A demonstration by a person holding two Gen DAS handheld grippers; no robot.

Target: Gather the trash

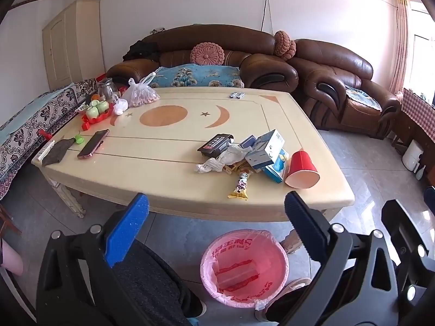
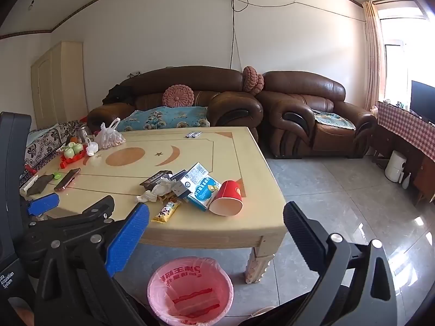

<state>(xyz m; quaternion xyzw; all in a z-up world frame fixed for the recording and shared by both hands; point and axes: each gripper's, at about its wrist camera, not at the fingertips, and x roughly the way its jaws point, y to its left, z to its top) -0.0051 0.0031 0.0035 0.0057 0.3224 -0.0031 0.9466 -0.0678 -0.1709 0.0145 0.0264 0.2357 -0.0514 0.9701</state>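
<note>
Nearest: left gripper (image 1: pixel 216 212) and right gripper (image 2: pixel 216 224), both spread wide and holding nothing, above a pink-lined bin (image 1: pixel 244 267) on the floor. Beyond, on the table (image 1: pixel 163 168): snack wrapper (image 1: pixel 240 185), red paper cup (image 1: pixel 301 170), boxes, crumpled tissue (image 1: pixel 214 164). Step judged: collection not begun; next, reach forward and pinch the wrapper.

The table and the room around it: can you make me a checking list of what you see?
Surface: cream table, mostly bare middle.
Job's things: red paper cup tipped over, boxes, crumpled tissue, snack wrapper; pink-lined bin on floor.
Clutter: phone, bag of nuts, green cups.
Grippers: left hand-held gripper open, empty; right hand-held gripper open, empty.
Cables: wall cable.
Surroundings: brown sofas.
</note>
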